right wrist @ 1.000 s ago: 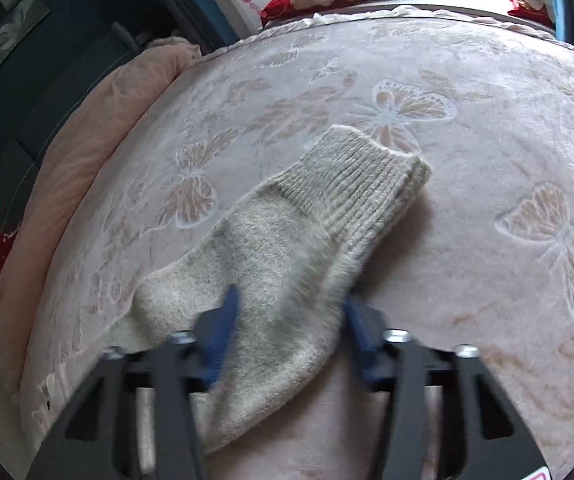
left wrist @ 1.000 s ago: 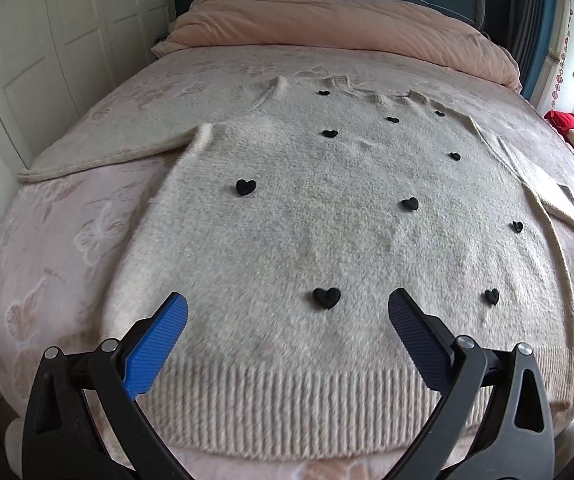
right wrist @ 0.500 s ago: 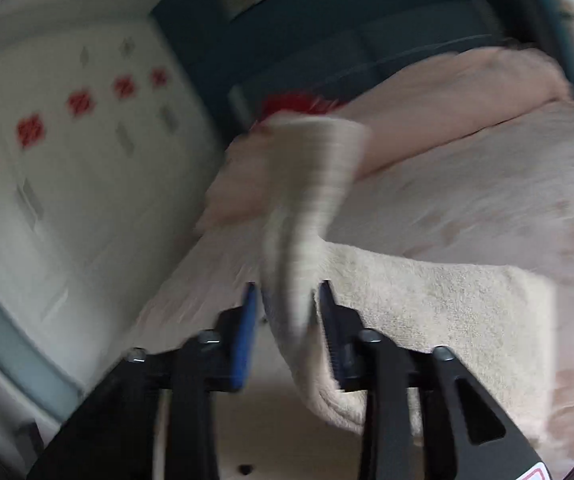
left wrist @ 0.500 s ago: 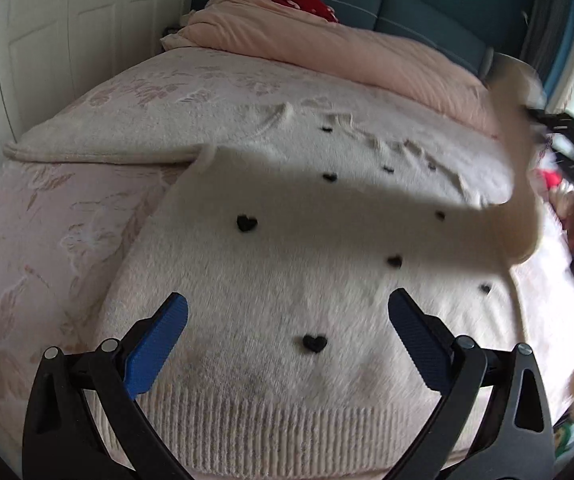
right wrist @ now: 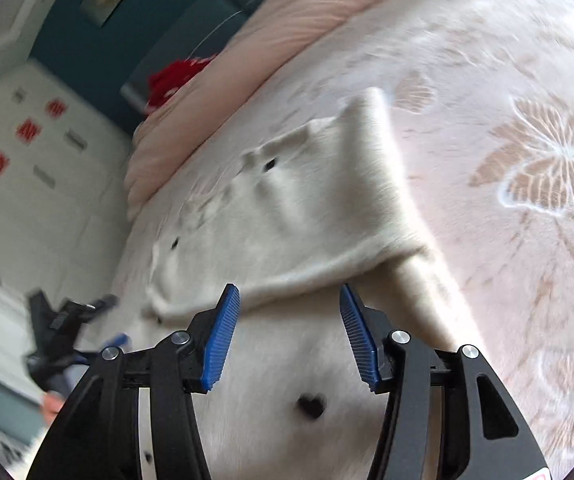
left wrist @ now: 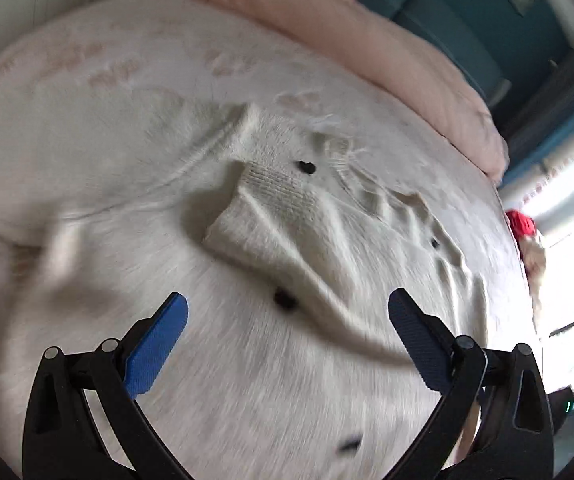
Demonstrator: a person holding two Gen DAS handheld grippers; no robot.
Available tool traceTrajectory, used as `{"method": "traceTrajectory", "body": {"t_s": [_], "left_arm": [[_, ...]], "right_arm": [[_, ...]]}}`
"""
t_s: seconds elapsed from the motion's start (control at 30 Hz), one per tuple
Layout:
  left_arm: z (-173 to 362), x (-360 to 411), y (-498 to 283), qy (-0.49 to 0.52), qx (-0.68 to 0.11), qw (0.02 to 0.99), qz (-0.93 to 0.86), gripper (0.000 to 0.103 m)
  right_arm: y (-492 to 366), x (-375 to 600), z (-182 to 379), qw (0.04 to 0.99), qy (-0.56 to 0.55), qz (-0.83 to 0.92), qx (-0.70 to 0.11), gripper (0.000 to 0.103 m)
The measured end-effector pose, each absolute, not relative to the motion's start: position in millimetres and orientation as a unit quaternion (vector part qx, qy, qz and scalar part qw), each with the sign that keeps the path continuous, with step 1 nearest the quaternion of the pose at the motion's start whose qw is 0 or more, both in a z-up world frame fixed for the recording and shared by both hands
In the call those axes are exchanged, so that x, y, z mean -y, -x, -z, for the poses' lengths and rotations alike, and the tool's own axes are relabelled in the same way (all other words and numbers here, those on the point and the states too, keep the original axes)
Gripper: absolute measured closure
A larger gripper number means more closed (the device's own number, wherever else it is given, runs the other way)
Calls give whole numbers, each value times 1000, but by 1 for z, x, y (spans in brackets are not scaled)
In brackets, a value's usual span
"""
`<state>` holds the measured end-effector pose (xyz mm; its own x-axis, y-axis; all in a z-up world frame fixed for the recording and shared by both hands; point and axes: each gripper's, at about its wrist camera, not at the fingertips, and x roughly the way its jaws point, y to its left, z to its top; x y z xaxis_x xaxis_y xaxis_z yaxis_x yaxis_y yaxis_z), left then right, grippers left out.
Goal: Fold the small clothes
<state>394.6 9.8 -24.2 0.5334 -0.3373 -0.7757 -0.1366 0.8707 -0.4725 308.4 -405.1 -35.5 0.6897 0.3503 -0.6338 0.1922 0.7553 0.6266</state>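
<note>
- Sweater (left wrist: 247, 360) lay spread on the bed (right wrist: 527, 200), one sleeve (left wrist: 287, 216) folded across it.
- Left tool (left wrist: 287, 320) hovered wide open, empty.
- Right tool (right wrist: 289, 312) was opening, nothing between its jaws.

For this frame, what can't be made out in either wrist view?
- Left wrist: the sweater's hem is cut off behind the left tongs.
- Left wrist: the window side is washed out by glare.
- Right wrist: the left tongs are blurred; their state is unreadable there.
- Right wrist: the folded sleeve's cuff is blurred.
</note>
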Motion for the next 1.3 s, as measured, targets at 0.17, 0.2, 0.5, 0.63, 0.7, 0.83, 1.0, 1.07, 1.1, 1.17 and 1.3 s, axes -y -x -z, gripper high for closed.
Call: {"method": "traceTrajectory", "body": {"t_s": [0.17, 0.2, 0.5, 0.63, 0.7, 0.83, 1.0, 1.07, 1.1, 1.17, 1.3], "left_arm": [[47, -2, -423, 262, -496, 828, 24, 87], [43, -1, -424, 259, -488, 833, 32, 91], [58, -19, -414, 242, -466, 850, 32, 90], [57, -17, -407, 232, -450, 862, 28, 88], [57, -16, -409, 230, -449, 863, 27, 88], [60, -16, -411, 218, -444, 868, 43, 88], [38, -56, -375, 255, -411, 873, 64, 59], [27, -95, -352, 271, -392, 878, 42, 36], [22, -116, -342, 277, -384, 880, 26, 32], [16, -176, -326, 290, -373, 881, -29, 21], [17, -308, -299, 328, -349, 858, -187, 17]], "right_arm": [[-336, 422, 47, 840, -403, -24, -363, 96], [-339, 422, 41, 847, -398, -20, -352, 101], [-324, 439, 18, 875, -353, 25, -330, 101], [-341, 394, 3, 899, -236, -16, -368, 101], [-358, 385, 27, 887, -184, 19, -424, 101], [-350, 399, 43, 868, -223, 59, -439, 102], [-319, 373, 30, 885, -223, 62, -404, 93], [-302, 359, 46, 883, -206, 57, -418, 93], [-300, 352, 51, 884, -191, 60, -423, 93], [-297, 348, 47, 894, -175, 66, -408, 89], [-301, 347, 56, 896, -159, 70, -409, 78]]}}
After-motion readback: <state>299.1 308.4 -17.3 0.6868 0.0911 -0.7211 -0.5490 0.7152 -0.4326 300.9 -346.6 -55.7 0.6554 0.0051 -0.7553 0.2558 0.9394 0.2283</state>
